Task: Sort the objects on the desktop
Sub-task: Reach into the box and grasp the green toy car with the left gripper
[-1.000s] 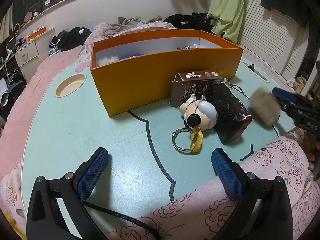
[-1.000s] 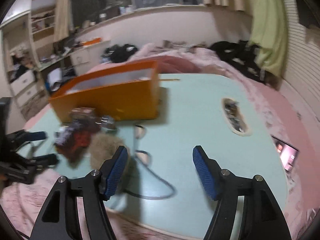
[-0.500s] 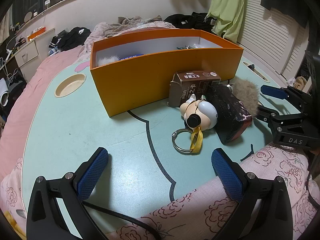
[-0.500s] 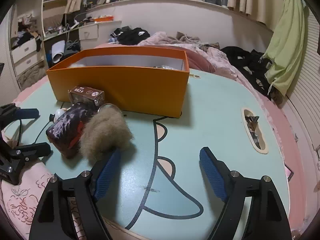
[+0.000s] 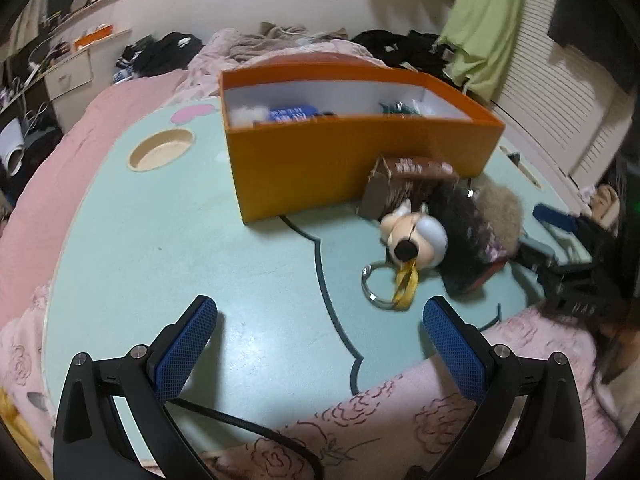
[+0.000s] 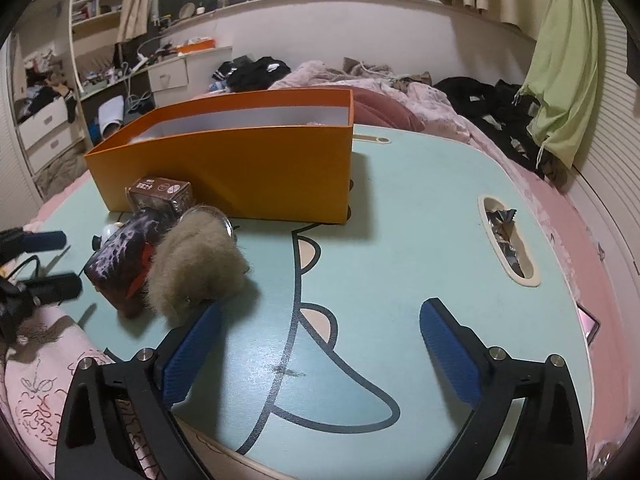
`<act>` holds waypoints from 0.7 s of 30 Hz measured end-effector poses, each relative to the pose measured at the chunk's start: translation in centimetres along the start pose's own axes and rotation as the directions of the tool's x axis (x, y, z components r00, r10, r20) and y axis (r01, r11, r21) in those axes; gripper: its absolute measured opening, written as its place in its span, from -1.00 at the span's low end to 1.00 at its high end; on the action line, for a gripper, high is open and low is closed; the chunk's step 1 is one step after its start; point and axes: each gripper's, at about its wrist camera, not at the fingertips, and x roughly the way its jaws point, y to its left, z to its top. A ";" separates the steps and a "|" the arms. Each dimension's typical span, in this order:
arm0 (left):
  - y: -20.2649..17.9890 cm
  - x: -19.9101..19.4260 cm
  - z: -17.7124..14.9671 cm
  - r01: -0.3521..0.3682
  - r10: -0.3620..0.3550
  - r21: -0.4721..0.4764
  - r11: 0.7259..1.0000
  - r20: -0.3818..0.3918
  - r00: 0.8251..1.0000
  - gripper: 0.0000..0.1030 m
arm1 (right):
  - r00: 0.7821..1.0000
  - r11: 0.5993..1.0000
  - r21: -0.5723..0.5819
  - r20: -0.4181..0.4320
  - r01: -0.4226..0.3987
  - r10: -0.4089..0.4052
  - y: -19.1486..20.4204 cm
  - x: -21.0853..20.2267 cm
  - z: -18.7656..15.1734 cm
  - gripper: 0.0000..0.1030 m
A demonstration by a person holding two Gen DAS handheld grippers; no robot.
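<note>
The fluffy ball (image 6: 196,264) lies on the table (image 6: 400,220) near its front edge, touching the dark pouch (image 6: 120,256) beside it. Behind those sit the brown carton (image 6: 160,192) and the toy figure (image 5: 416,236) with its ring (image 5: 374,284), all in a tight cluster against the front wall of the orange box (image 6: 240,168), which already holds a few things.

The right gripper (image 6: 320,352) hovers with its fingers wide apart and empty, the left pad just beside the fluffy ball. The left gripper (image 5: 320,348) is also spread apart and holds nothing, above bare table at the front edge.

My judgement is that the risk lies in the crowding: a grab at the fluffy ball could catch the pouch too, or nudge it into the toy figure. The ball is soft, so a shallow pinch may slip off. Both grippers face the same cluster from opposite sides and could meet there. The pile is near the front edge, where a push could send something onto the pink blanket (image 5: 440,412).

Open room lies toward the table's right side, up to the slot (image 6: 506,236) near the right edge, and over the top of the box
</note>
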 end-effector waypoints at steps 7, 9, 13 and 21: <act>-3.0 -4.0 7.6 0.162 -0.162 0.003 0.987 0.090 0.983 0.99 | 1.000 1.000 0.001 0.000 0.000 0.000 0.0 -0.1 0.0 0.96; -4.1 -2.8 10.6 0.220 -0.220 -0.036 0.975 0.017 0.975 0.99 | 1.000 1.000 0.001 0.000 0.000 0.000 0.0 -0.1 0.0 0.96; -5.8 2.9 15.4 0.288 -0.313 -0.156 0.945 -0.179 0.933 0.98 | 1.000 1.000 0.001 0.000 0.000 0.000 0.0 -0.1 0.0 0.96; -7.3 13.2 17.8 0.102 -0.201 -0.264 0.959 -0.381 0.903 0.27 | 1.000 1.000 0.002 0.001 -0.001 0.001 0.1 -0.1 0.0 0.97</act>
